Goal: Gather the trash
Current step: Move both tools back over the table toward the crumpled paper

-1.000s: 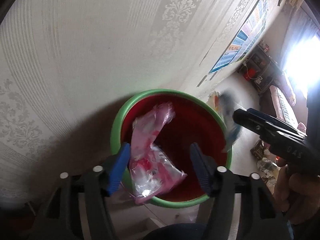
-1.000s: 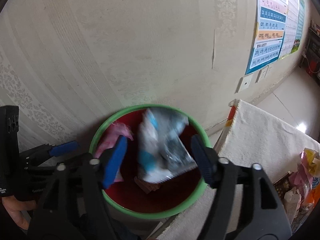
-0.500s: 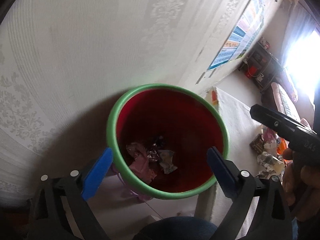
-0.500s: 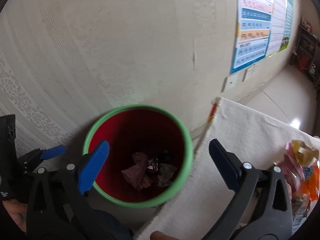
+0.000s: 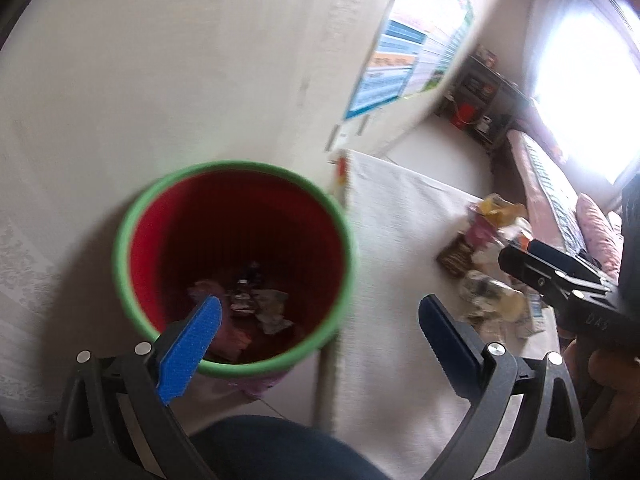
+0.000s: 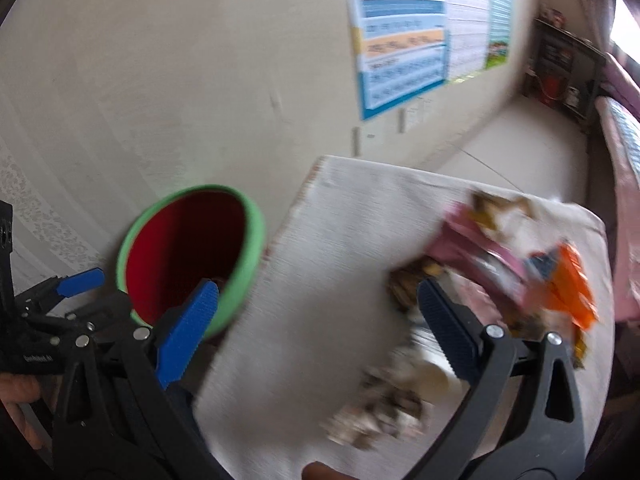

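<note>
A red bin with a green rim stands on the floor against the wall, with crumpled wrappers lying at its bottom. My left gripper hangs above the bin's right edge, its jaws opening wide with nothing between them. My right gripper is open and empty over the white-clothed table, with the bin to its left. A blurred pile of snack wrappers lies on the table's right part. The left wrist view shows this pile with the right gripper above it.
The table stands directly right of the bin. A blue poster hangs on the patterned wall. A dark shelf and a pink-covered couch are far right. A person's knee in dark trousers is at the bottom.
Both grippers let their wrappers fall into the bin and their jaws spread wide. Both then swung right, away from the bin toward the table.
</note>
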